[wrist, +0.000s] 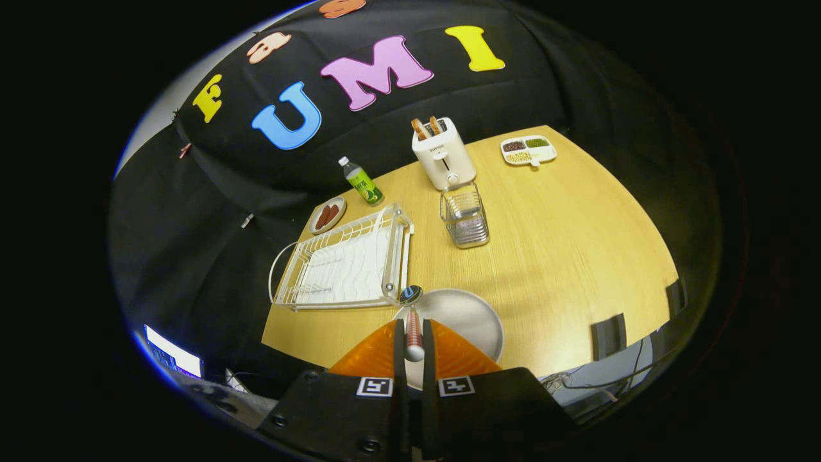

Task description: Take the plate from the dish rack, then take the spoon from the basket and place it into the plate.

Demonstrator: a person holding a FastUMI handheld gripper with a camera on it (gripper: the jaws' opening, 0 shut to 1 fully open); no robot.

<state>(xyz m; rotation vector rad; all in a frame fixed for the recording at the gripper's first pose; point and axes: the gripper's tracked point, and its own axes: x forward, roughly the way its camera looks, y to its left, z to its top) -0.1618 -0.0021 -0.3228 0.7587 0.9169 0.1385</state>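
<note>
Spoon held over plate, rack empty.
Gripper view: gripper (pixel 414 340) clenched on spoon (pixel 413 324) handle, both fingers pressing; bowl end points ahead toward rack (pixel 343 263), over plate (pixel 468 317) on table (pixel 564 244). Spoon looks light, stiff, slick; thin handle may pivot, so a mid-handle grip suits. Basket (pixel 465 218) stands beyond.

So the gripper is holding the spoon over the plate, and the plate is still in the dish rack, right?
Not quite. The gripper is shut on the spoon above the plate, but the plate is not in the dish rack. It lies on the table, just beside the rack's near corner. The gripper view shows it.
</note>
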